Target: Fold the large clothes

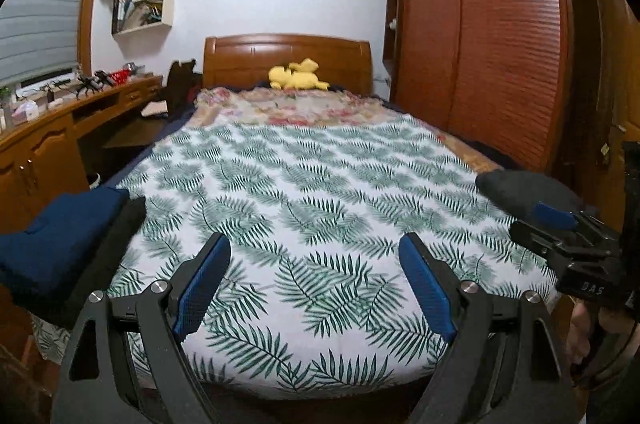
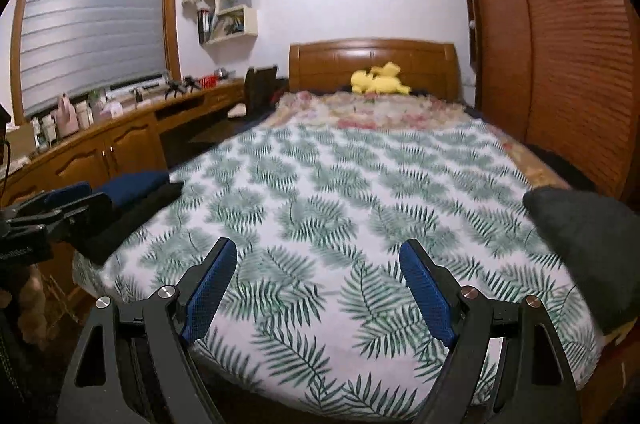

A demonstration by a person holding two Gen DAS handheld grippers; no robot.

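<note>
Bedroom: leaf-print bedspread [image 1: 304,207] bare at centre. Folded navy garment [image 1: 60,236] at nine o'clock, dark grey garment [image 2: 580,236] at three. Left gripper [image 1: 316,264] and right gripper [image 2: 318,272] both spread, empty. Only the left view shows a hand [image 1: 580,336]; only the right, bottles [image 2: 68,119] on the cabinet.

Both wrist views face headboard [image 1: 288,57] from bed [image 2: 340,183] foot.

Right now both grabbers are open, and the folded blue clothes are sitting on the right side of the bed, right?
Not quite. The folded blue clothes sit on the left side of the bed, on top of a black garment, as the left wrist view shows. The left gripper and the right gripper are indeed both open, with nothing between them.
</note>
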